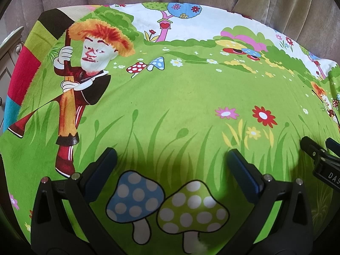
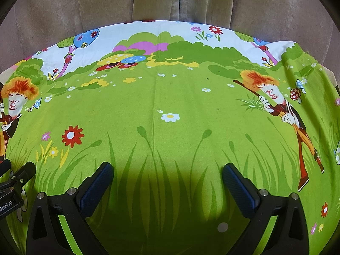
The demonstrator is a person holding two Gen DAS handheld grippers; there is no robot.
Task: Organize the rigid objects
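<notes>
Both wrist views at a moment when no rigid objects were visible. The left tool [image 1: 172,157] and the right tool [image 2: 167,172] hung just above the near edge of the bench, which was covered by a printed cloth [image 1: 180,97] showing green grass, flowers, mushrooms and a straw-hatted figure [image 1: 85,63]. Each tool had its blue-padded fingers [image 1: 102,170] spread wide with only cloth pattern between them; neither pinched anything. In the left wrist view the right tool entered at the right edge of the frame, and in the right wrist view the left tool entered at the left edge, so the two stood side by side, near but apart. The things to be organized could not be located: nothing rigid lay on the cloth from the near edge to the far edge, where the cloth met a beige curtain [image 2: 170,0], and no tray, box or other container was in view. A piece of pale furniture [image 1: 10,42] showed beyond the far-left corner. Judged from this, the work was either not yet begun or already finished; the pictures did not settle which, and no sorted arrangement was visible to indicate completion.
</notes>
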